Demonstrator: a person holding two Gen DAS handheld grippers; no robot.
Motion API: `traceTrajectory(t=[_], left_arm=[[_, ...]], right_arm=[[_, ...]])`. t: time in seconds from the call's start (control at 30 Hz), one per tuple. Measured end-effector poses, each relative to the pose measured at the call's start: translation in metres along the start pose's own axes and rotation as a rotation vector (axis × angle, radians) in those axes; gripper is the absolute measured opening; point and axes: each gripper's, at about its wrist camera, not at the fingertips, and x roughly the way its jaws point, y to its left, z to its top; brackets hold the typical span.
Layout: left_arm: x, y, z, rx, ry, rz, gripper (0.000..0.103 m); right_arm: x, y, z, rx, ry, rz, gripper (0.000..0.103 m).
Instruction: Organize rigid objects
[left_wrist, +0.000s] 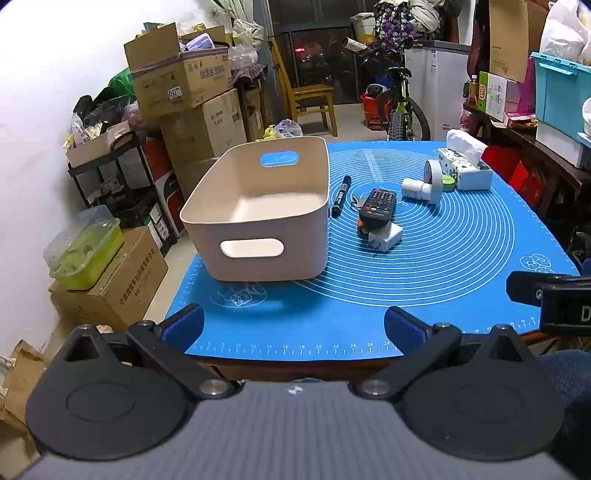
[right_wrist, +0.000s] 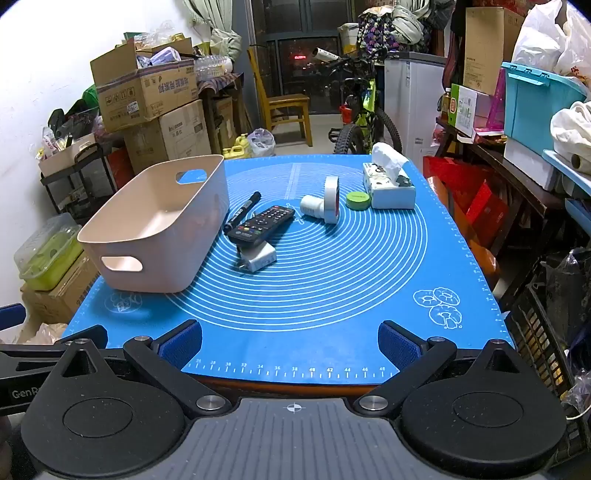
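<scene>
A beige bin stands empty on the left of the blue mat. Right of it lie a black marker, a black remote resting on a white charger, a white bottle, a white round clock and a green tin. My left gripper and right gripper are open and empty at the mat's near edge.
A tissue box stands at the mat's far right. Cardboard boxes and a cart crowd the left. A chair, a bicycle and shelves stand behind and right.
</scene>
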Motion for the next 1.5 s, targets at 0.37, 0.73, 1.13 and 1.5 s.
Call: traceTrajectory(t=[0.37,0.73,1.13,1.5], left_arm=[[0.0002,-0.0001,-0.0005,0.004,0.001,0.004,0.102],[0.0003,0.0013,0.0001,0.006,0.001,0.005,0.102],[0.0015,-0.0028,-0.0003,0.011,0.006,0.005,0.102],[0.0017,-0.0029,-0.001,0.009,0.006,0.004,0.102]], right_arm=[[-0.0001,0.0006,0.0001,-0.001,-0.003,0.0,0.1],[0.0013,0.001,-0.0007,0.002,0.001,0.001,0.1],[0.0017,0.0012,-0.0004,0.003,0.004,0.003,0.1],[0.0022,0.0013,0.0,0.004,0.005,0.004,0.1]])
